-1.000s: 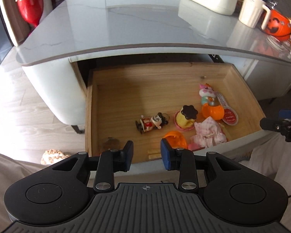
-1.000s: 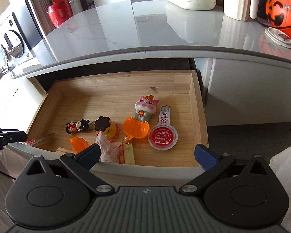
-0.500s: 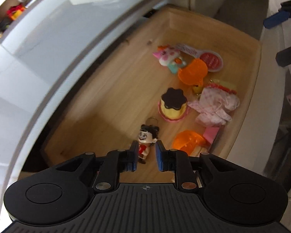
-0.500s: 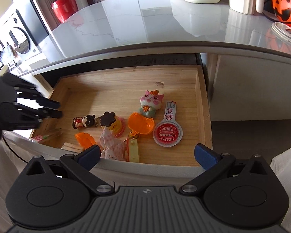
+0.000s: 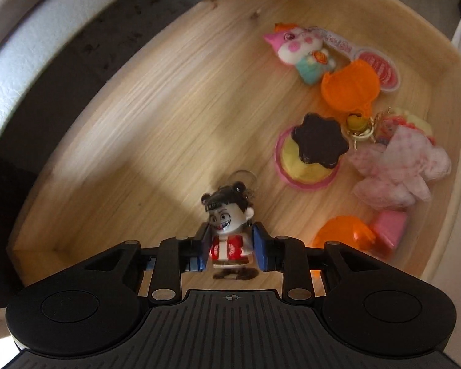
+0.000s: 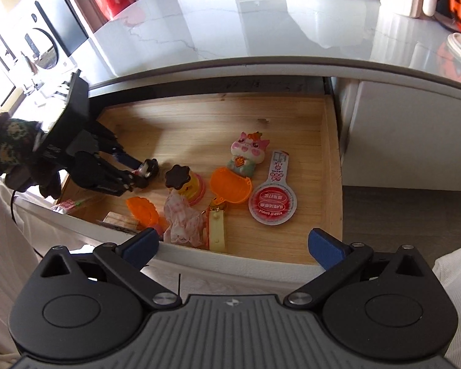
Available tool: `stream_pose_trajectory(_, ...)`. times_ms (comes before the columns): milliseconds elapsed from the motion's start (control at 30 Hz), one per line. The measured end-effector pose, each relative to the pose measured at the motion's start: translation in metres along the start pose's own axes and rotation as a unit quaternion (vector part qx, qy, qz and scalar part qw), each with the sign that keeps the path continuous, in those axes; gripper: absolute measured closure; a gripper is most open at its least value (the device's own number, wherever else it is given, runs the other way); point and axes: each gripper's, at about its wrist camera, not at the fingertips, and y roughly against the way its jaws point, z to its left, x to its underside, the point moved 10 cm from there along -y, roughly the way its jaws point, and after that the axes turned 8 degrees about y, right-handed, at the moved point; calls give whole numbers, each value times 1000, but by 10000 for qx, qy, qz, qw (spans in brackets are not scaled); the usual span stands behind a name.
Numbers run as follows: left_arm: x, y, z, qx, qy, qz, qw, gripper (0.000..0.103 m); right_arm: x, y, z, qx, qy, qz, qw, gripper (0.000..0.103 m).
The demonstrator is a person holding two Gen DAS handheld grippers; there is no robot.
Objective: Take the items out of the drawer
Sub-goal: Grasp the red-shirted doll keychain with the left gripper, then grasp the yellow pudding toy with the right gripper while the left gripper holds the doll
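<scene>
The little keychain figurine (image 5: 228, 230), dark-haired with a red vest, lies near the front left corner of the wooden drawer (image 5: 113, 141), and I have my left gripper (image 5: 229, 250) straddling it: its torso sits right between the two blue pads, head pointing away from me along the fingers, feet toward the palm. The jaws are opening at this moment, and I see a sliver of gap on each side of the vest, so I judge the pads are not pressing on it. Its long axis runs in line with the fingers, so the pinch would fall across the narrow waist, which suits me. From the right wrist view the left gripper (image 6: 132, 173) reaches the figurine (image 6: 147, 167) from the drawer's left side, while my right gripper (image 6: 233, 247) hangs wide apart over the front rail, holding nothing and clearly the farther hand. Just right of the figurine stands the pudding toy (image 5: 311, 150), then the pink cloth (image 5: 396, 169), the orange shell (image 5: 348, 84) and the pig figure (image 5: 301, 53) toward the back.
</scene>
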Motion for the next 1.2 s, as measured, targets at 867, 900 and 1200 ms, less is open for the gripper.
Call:
stream_pose_trajectory(867,62,129,69,413,2338,-1681,9568,72,-72,-149,89,-559,2314,1559,9587,29)
stream_pose_trajectory(900,60,129,66,482,2313,-1674,9572,72,-68,-157,91,-538,2325,1774,9548,37)
stream_pose_trajectory(1200,62,119,57,260,2086,-1449,9669,72,-66,-188,92,-347,2540,2219,9407,61)
